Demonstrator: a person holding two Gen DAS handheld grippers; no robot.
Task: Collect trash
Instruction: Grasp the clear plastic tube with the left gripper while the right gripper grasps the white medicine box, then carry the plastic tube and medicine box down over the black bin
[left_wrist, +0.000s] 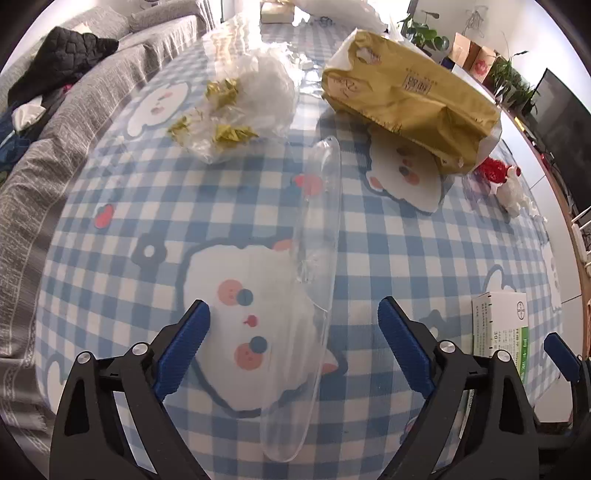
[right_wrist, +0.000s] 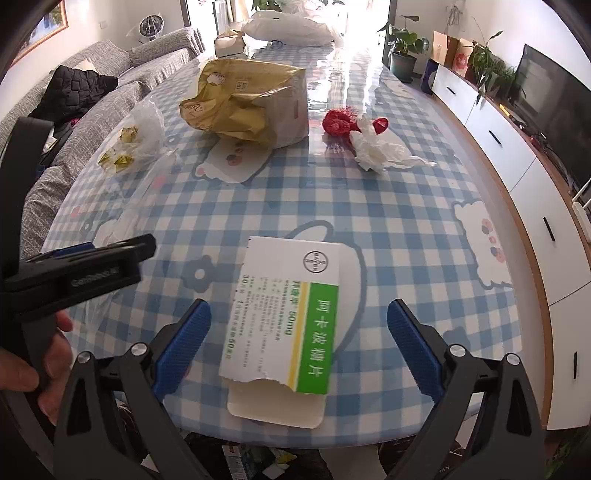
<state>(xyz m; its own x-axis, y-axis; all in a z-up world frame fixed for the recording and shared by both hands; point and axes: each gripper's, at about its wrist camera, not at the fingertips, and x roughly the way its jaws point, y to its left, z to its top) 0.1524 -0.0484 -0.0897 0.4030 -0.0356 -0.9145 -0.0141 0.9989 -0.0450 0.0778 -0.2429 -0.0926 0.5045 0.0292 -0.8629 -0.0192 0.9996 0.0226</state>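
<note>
"Where was the trash?"
"A clear plastic piece (left_wrist: 317, 288) lay between the left gripper's (left_wrist: 293, 347) wide jaws. The torn medicine box (right_wrist: 288, 325) sat near, inside the right gripper's (right_wrist: 299, 350) wide jaws, ready for grabbing."

Medicine box (right_wrist: 284, 321) at near table (right_wrist: 424, 206) edge; paper bag (right_wrist: 247, 107) far behind; tissue wad (right_wrist: 380, 149) right of bag.
</note>
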